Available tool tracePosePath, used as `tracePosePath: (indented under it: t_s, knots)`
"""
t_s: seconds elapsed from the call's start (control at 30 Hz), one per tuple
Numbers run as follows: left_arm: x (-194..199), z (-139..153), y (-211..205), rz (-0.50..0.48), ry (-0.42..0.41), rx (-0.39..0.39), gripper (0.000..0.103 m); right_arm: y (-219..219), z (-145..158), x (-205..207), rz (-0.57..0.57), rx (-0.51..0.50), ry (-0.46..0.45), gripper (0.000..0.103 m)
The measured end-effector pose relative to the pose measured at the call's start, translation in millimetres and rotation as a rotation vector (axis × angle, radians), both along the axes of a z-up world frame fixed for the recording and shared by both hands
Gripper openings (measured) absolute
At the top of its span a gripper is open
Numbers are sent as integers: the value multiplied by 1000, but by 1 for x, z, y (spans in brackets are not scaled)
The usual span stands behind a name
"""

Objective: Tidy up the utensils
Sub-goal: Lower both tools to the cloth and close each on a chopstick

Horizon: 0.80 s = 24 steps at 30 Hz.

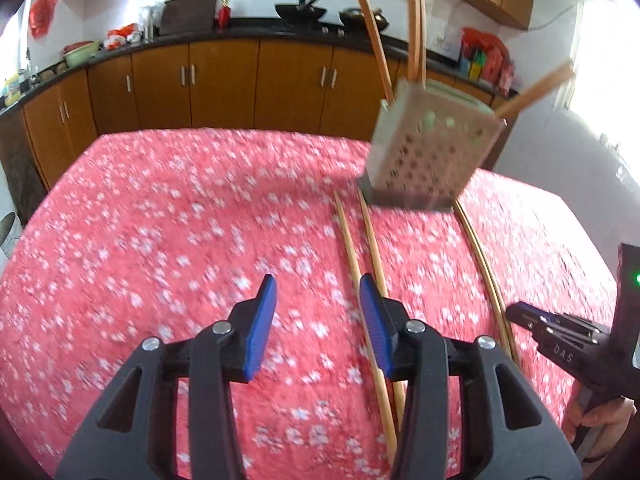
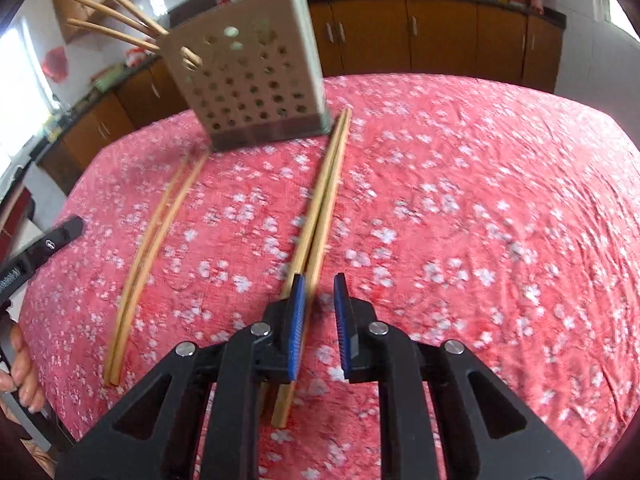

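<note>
A perforated metal utensil holder (image 1: 428, 156) (image 2: 256, 88) stands on the red flowered tablecloth (image 1: 160, 220) with several wooden chopsticks sticking out of it. In front of it, two pairs of chopsticks lie flat on the cloth. My left gripper (image 1: 318, 280) is open just over the cloth, and its right finger covers the left pair (image 1: 360, 248) (image 2: 152, 248). My right gripper (image 2: 319, 278) hangs low over the right pair (image 2: 324, 200) (image 1: 482, 264). Only a narrow gap separates its pads, and the sticks run under its left finger (image 2: 298, 292). Neither gripper holds anything.
The table's far edge lies just behind the holder, with brown kitchen cabinets (image 1: 220, 80) and a cluttered dark counter beyond. In the right wrist view, a hand (image 2: 22, 364) holds the left gripper's body (image 2: 48, 244) at the left edge. The cloth stretches to the left (image 1: 120, 280).
</note>
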<state>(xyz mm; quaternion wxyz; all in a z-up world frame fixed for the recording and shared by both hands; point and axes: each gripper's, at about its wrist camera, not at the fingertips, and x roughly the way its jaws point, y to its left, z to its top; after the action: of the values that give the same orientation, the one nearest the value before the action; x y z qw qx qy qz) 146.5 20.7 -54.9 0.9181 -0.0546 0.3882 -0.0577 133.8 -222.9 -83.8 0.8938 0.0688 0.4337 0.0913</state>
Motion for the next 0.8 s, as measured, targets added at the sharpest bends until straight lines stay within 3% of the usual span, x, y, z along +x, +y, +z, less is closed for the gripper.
tracePosePath:
  t_s: [0.07, 0.27, 0.53, 0.63, 0.8]
  knots:
    - [-2, -5, -7, -20, 16, 7, 41, 1, -2, 2, -21, -51, 4, 8]
    - [1, -21, -22, -73, 70, 4, 28, -25, -6, 3, -116, -34, 2, 7]
    - [5, -39, -41, -115, 128, 56, 20, -26, -4, 0, -116, -45, -13, 7]
    - [5, -40, -46, -107, 113, 115, 12, -26, -3, -2, -109, -45, -11, 8]
    - [14, -40, -36, -66, 114, 124, 8, -20, -4, -3, -84, -75, -21, 8]
